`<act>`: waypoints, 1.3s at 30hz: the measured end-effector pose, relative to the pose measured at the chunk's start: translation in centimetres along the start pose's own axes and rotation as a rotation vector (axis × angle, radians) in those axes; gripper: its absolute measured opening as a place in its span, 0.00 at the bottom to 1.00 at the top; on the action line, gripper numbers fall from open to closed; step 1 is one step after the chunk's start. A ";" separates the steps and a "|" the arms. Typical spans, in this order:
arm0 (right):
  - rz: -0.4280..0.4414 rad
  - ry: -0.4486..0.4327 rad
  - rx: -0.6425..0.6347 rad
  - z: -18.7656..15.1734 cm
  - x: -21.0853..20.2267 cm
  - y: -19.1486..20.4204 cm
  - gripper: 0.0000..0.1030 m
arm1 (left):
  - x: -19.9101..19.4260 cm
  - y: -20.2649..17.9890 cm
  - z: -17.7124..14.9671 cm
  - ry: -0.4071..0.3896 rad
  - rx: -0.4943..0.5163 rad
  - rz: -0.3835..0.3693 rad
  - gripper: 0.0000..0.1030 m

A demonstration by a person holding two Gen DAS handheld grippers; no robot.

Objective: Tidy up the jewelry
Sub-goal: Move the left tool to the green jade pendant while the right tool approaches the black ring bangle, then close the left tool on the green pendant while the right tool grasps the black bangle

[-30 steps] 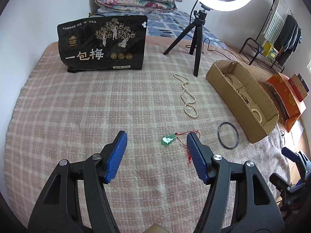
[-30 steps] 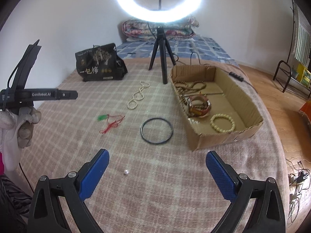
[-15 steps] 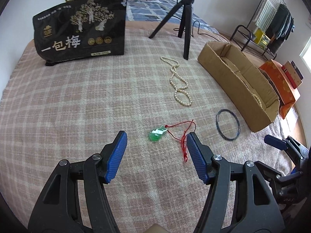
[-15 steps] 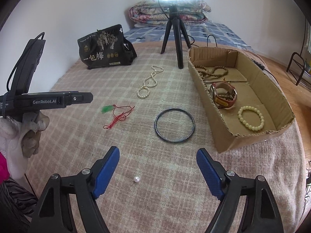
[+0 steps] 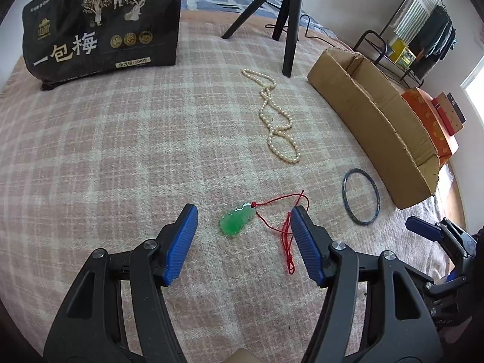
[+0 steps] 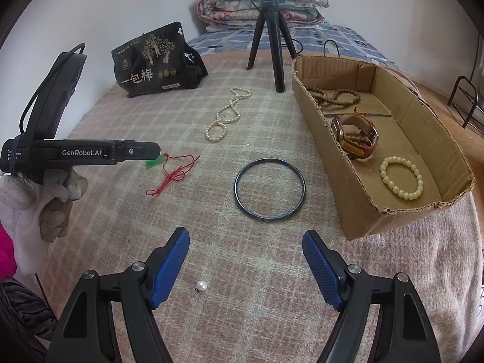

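A green pendant (image 5: 236, 220) on a red cord (image 5: 284, 211) lies on the plaid blanket, between the fingertips of my left gripper (image 5: 244, 211), which is open and not touching it. My right gripper (image 6: 245, 234) hovers just short of a dark bangle (image 6: 269, 193). Its jaws are closing with nothing pressed between them. A small pearl stud (image 6: 201, 286) lies near its left finger. A pearl necklace (image 5: 276, 124) lies farther back. The cardboard box (image 6: 332, 163) at the right holds a wooden bead strand (image 6: 332, 95), a watch (image 6: 357, 137) and a cream bead bracelet (image 6: 402, 177).
A black snack bag (image 5: 103, 27) stands at the back left, with a tripod (image 5: 287, 15) behind the necklace. A folded quilt (image 6: 260, 3) lies against the far wall. A gloved hand (image 6: 45, 199) holds the left gripper. An orange box (image 5: 429, 121) sits beyond the bed edge.
Both grippers have come down toward the blanket. The left one now straddles the green pendant. The right one's jaws have narrowed and the bangle is closer in front of it.
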State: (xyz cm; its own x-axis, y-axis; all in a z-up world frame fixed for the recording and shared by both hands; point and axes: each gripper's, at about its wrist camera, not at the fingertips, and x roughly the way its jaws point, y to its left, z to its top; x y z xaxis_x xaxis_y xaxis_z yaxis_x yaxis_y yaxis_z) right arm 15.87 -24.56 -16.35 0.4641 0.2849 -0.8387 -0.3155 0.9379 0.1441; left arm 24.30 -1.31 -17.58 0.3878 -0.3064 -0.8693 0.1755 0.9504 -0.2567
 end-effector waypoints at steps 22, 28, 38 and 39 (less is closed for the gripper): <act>0.007 0.016 0.038 -0.5 0.6 -0.6 0.78 | 1.2 -4.6 -0.9 0.004 0.248 0.089 0.64; 0.020 0.019 0.053 -0.5 0.9 -0.6 0.78 | 2.3 -4.6 -0.7 0.022 0.264 0.125 0.64; -0.021 0.011 0.140 -0.1 2.8 -1.5 0.79 | 3.2 -4.0 -0.7 0.013 0.256 0.133 0.58; -0.032 0.009 0.146 -0.1 3.0 -1.5 0.80 | 3.3 -4.0 -0.6 0.010 0.259 0.135 0.56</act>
State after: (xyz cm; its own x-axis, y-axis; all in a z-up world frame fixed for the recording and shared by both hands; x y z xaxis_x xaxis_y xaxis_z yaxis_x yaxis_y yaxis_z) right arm 17.69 -25.11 -19.15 0.4641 0.2528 -0.8489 -0.1766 0.9656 0.1911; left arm 24.33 -6.10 -19.64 0.4150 -0.1768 -0.8925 0.3490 0.9368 -0.0233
